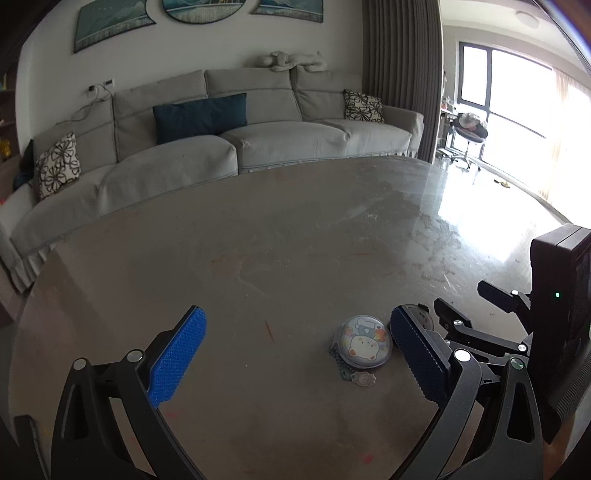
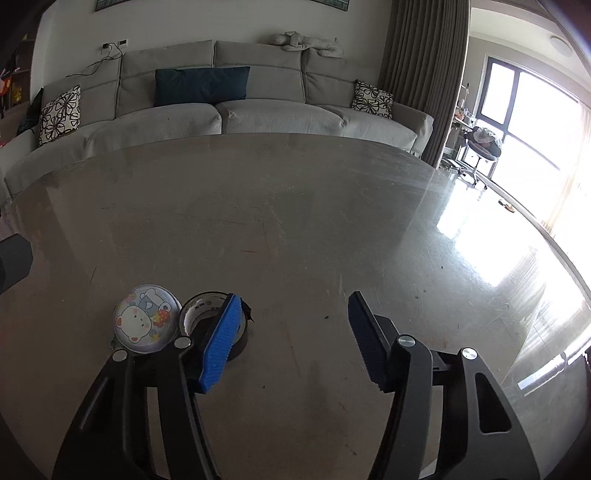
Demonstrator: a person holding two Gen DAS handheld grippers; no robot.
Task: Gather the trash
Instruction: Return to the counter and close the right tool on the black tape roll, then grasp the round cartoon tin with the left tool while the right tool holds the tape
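Beside the right gripper's [image 2: 291, 314] spread, empty jaws lies the tape roll [image 2: 201, 306].

Bg: long grey sofa [image 2: 236, 110] along white wall [image 2: 236, 26]. Teal cushion [image 2: 201, 85] at ctr, patterned b/w cushions [image 2: 59, 112] at both ends, plush toy [image 2: 303, 42] on backrest. Framed teal art [image 1: 110, 22] above. Grey-brown curtain [image 2: 421, 74] to the right, then big window [image 2: 532, 107], strong daylight, glare on the scuffed brown surface [image 2: 295, 221]. Stool w/ clutter [image 2: 482, 146] nr window.
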